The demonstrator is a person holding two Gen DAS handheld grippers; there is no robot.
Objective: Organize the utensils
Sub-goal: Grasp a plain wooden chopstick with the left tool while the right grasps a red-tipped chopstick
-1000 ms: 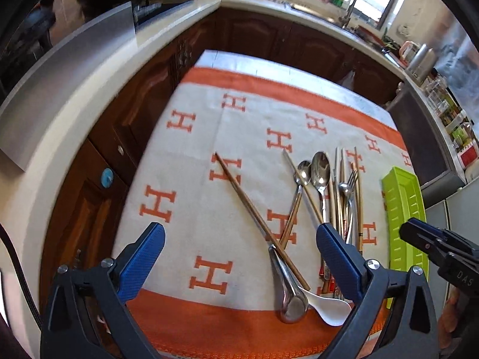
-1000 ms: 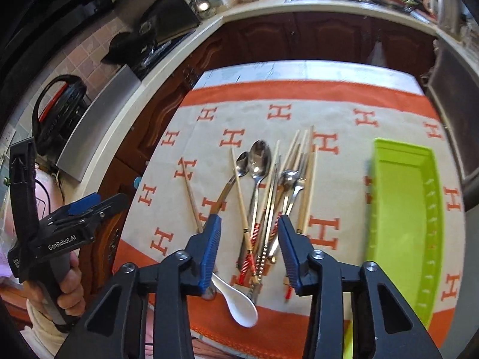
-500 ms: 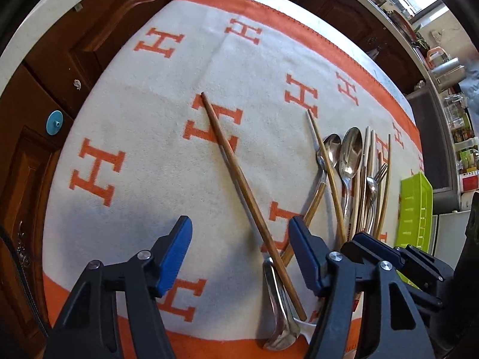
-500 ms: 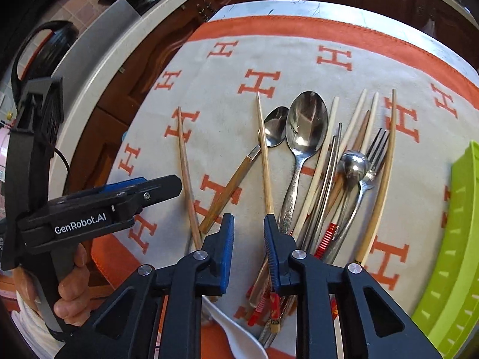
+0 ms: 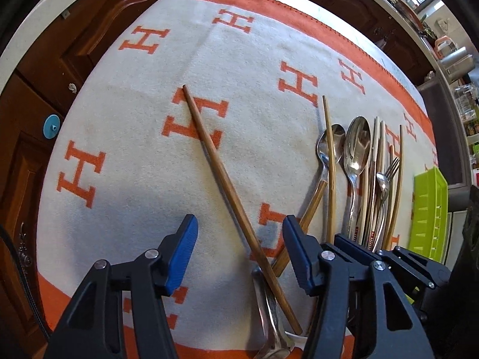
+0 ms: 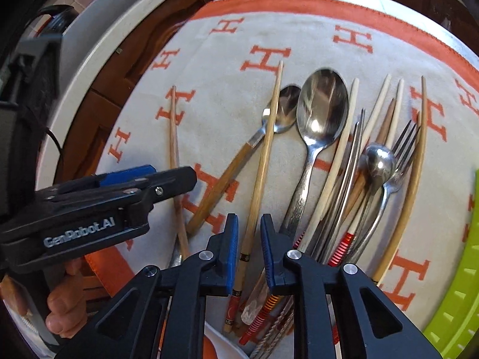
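Left wrist view: the left gripper (image 5: 239, 257) hovers low over a cream cloth (image 5: 143, 137) patterned with orange H shapes, its blue-padded fingers spread wide apart and holding nothing. Between them lies a long dark wooden chopstick (image 5: 221, 173), running diagonally away to the left, its near end crossing a steel handle (image 5: 269, 323) at the cloth's front edge. Just to the right, the right gripper (image 6: 249, 251) is lowered over a pile of utensils, its fingers nearly together on either side of a pale bamboo chopstick (image 6: 263, 161) — whether the pads actually touch it cannot be told. Beyond the grippers the pile fans out: a wooden-handled spoon (image 6: 239, 161), a large steel spoon (image 6: 320, 113), several more chopsticks, a small spoon (image 6: 377, 163) and a fork (image 6: 404, 143). A lime-green tray (image 5: 429, 209) sits at the cloth's right edge, apart from the pile. Dark wooden cabinets (image 5: 89, 36) stand beyond the table.
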